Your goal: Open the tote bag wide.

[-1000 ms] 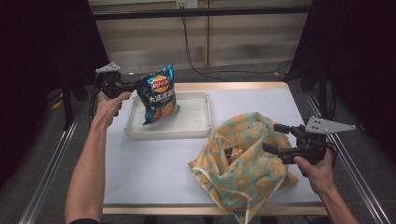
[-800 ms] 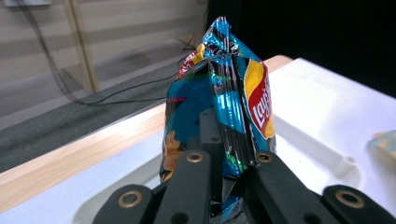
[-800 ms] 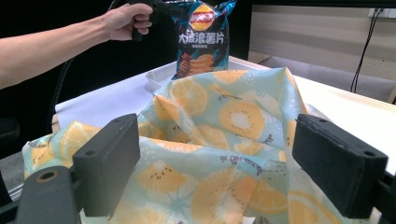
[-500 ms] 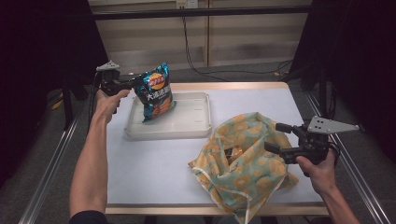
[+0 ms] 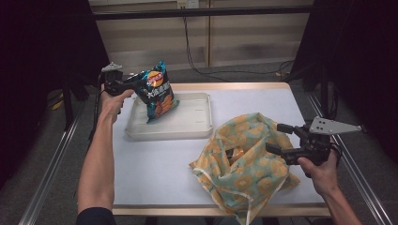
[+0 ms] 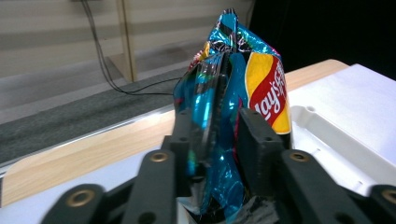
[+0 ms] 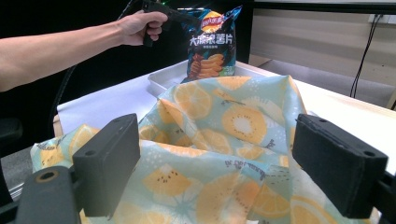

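There is one bag of chips [image 5: 157, 91], one white tray [image 5: 187, 123], one cloth bag with orange fruit pictures [image 5: 244, 166], and two grippers, one left [image 5: 139, 80] and one right [image 5: 277, 138].

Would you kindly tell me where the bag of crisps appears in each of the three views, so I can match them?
High view: the bag of crisps is at upper left, held over the white tray.
Left gripper view: centre, pinched between that gripper's black jaws.
Right gripper view: top centre, beyond the fruit-print cloth bag.
Shared landmark: the white tray.
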